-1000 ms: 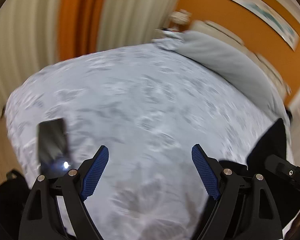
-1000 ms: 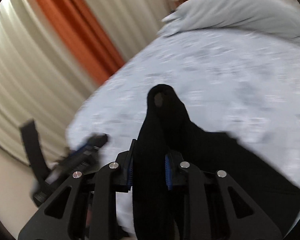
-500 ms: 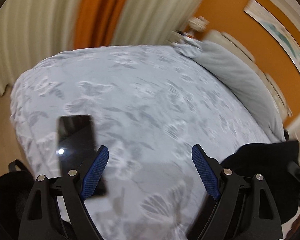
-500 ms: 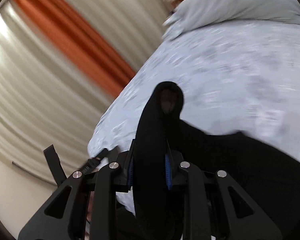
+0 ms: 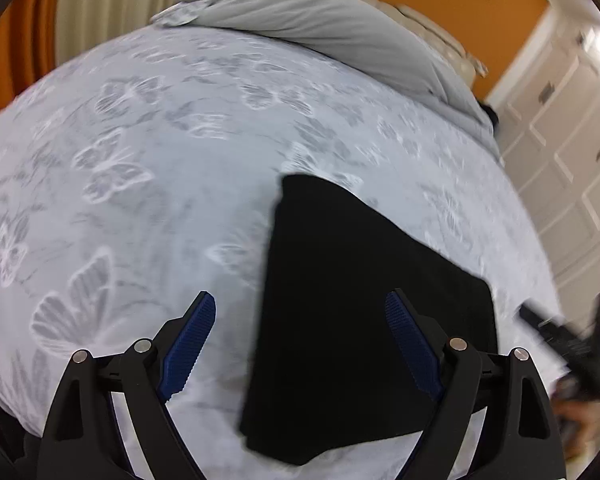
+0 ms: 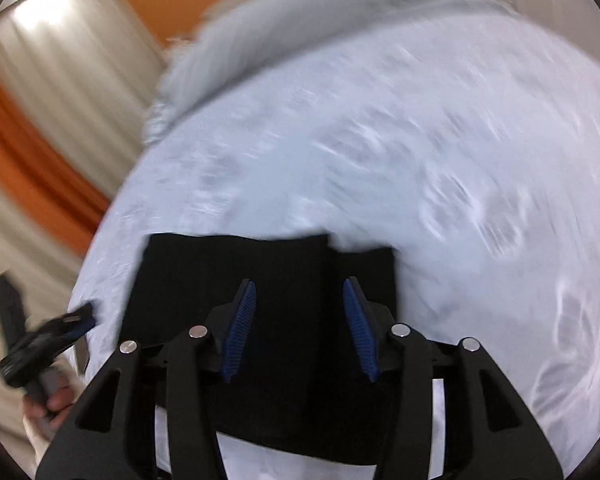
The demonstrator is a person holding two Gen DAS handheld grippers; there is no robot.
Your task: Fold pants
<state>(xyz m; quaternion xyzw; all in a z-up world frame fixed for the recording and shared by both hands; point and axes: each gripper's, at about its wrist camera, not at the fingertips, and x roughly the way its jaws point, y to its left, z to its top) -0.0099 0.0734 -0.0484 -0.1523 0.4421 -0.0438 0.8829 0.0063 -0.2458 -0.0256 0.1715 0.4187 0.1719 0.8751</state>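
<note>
Pale butterfly-print bedspread carries the folded black fabric pants near its front edge, both grippers empty, left gripper wide, right gripper opening, whose pads could snag and undo the fold.

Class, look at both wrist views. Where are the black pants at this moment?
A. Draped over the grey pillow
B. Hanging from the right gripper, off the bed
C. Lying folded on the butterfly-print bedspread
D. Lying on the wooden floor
C: the black pants lie flat as a folded block on the butterfly-print bedspread, and the right gripper, its jaws opening, has both pads clear of the cloth.
</note>
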